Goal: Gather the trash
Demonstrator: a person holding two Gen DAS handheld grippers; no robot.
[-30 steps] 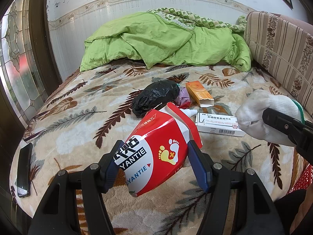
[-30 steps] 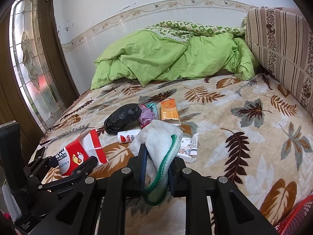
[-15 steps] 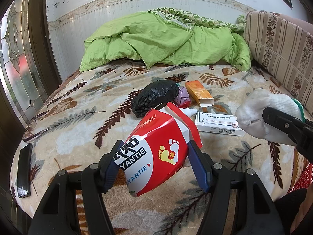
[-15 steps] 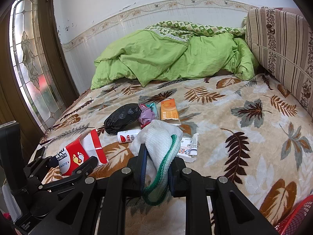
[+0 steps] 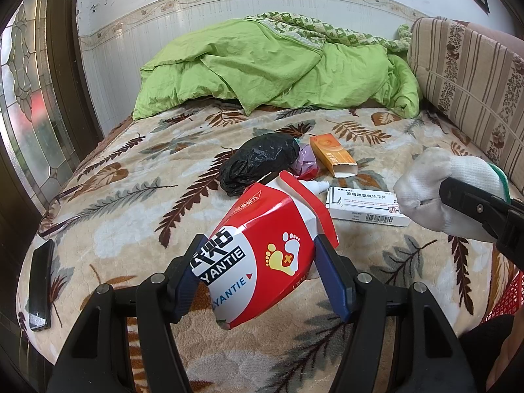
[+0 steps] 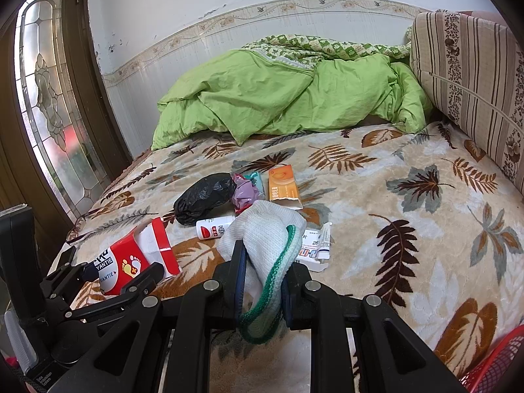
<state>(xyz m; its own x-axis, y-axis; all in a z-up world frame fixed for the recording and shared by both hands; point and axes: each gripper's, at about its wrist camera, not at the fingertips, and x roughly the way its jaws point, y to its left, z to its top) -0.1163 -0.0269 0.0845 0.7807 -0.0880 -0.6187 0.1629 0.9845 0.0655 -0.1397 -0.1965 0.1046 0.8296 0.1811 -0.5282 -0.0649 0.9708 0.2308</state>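
My left gripper point(image 5: 258, 262) is shut on a red and white foot-patch box point(image 5: 262, 255), held above the near part of the bed; it also shows in the right wrist view point(image 6: 131, 258). My right gripper point(image 6: 260, 265) is shut on a white knit glove with a green cuff point(image 6: 265, 239), seen at the right of the left wrist view point(image 5: 445, 190). On the bed lie a black plastic bag point(image 5: 258, 163), a purple wrapper point(image 6: 244, 191), an orange box point(image 5: 334, 157), a white medicine box point(image 5: 363, 206), a small white bottle point(image 6: 213, 227) and a tube point(image 6: 325, 239).
A leaf-patterned blanket point(image 6: 409, 229) covers the bed, with a green duvet point(image 5: 268, 65) heaped at the far end. A striped cushion point(image 5: 468, 75) stands at the right. A black phone point(image 5: 39, 288) lies at the left edge. A red basket point(image 6: 494, 366) shows at the lower right.
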